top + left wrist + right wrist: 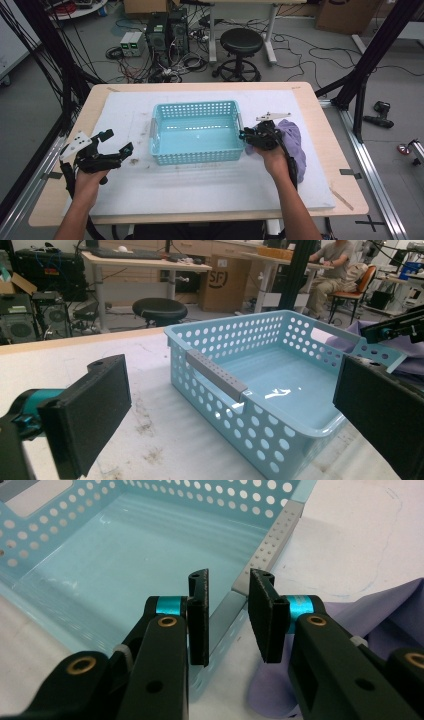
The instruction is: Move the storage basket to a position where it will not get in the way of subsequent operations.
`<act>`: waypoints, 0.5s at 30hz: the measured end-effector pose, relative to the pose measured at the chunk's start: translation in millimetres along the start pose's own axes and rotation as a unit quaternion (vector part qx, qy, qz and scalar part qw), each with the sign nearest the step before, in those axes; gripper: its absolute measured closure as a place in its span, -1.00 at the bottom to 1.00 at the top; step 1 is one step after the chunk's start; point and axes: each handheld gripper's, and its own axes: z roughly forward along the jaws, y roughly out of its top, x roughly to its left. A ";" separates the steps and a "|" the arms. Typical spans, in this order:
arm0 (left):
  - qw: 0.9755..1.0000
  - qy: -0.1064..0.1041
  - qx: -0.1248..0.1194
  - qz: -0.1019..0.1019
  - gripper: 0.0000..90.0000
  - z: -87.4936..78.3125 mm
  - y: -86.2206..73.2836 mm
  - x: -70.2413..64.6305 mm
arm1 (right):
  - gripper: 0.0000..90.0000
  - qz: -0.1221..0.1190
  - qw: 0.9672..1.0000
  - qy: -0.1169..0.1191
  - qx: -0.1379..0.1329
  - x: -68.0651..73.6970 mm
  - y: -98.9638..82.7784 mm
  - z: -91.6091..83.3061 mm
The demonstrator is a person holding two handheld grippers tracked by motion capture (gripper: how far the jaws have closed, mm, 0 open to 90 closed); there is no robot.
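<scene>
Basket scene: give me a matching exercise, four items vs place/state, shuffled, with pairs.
Items:
1. basket
2. purple cloth
3. left gripper
4. right gripper

Descriptions:
A. jaws wide apart, nothing between them, left of the basket
B. light blue, perforated walls, nothing inside, mid-table
C. crumpled on the table at the basket's right end
D. jaws astride the basket's grey rim strip, pads not pressing

Pairs: 1-B, 2-C, 3-A, 4-D

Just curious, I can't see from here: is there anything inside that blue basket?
Nothing lies inside the blue basket; its bare floor shows only glare from the lights. The purple cloth lies outside it, on the table beside its right wall.
</scene>
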 end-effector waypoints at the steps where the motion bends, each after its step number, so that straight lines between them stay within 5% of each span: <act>1: 1.000 0.002 -0.002 -0.002 -0.96 -0.8 0.4 -0.4 | 0.60 -0.002 1.000 0.000 0.001 2.5 -0.4 -0.8; 9: 1.000 0.007 -0.010 -0.013 -0.96 -6.5 -0.5 -5.9 | 0.60 0.018 0.999 0.027 -0.017 23.3 -13.6 -5.0; 12: 1.000 0.013 -0.012 -0.014 -0.96 -9.6 -1.7 -11.3 | 0.72 -0.006 0.997 0.078 -0.022 46.5 -18.1 -5.9; 15: 1.000 0.016 -0.012 -0.013 -0.96 -12.0 -2.2 -14.5 | 0.62 -0.027 0.993 0.112 -0.023 56.2 -17.0 -3.2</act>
